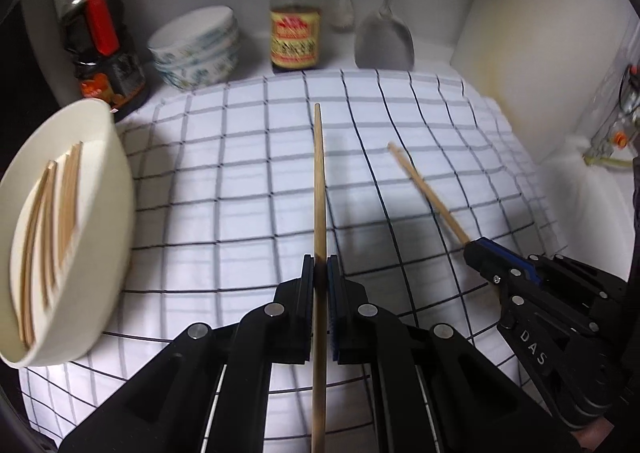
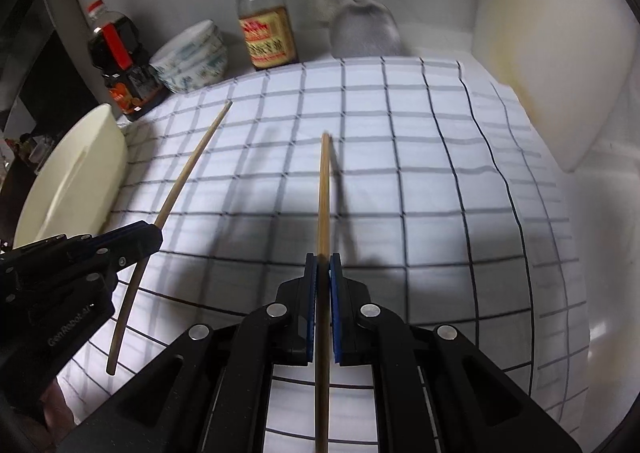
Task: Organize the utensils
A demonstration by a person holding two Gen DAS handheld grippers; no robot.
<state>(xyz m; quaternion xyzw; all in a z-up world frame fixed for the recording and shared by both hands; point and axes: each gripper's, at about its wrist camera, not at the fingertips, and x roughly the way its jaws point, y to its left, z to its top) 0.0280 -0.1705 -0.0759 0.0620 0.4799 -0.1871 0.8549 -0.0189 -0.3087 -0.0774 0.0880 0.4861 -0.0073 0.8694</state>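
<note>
Each hand-held gripper pinches one bamboo chopstick above the checked cloth: the left hand-held gripper (image 1: 320, 269) holds its chopstick (image 1: 319, 173), the right hand-held gripper (image 2: 323, 267) holds another chopstick (image 2: 324, 189). They seem light, stiff and smooth, so a mid-length grip is best. The cream bowl (image 1: 116, 157) with more chopsticks stands at left.

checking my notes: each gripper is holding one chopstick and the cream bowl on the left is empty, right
Not quite. Each gripper, left and right, does hold one chopstick, but the cream bowl is not empty: the left wrist view shows several chopsticks lying inside it.
</note>
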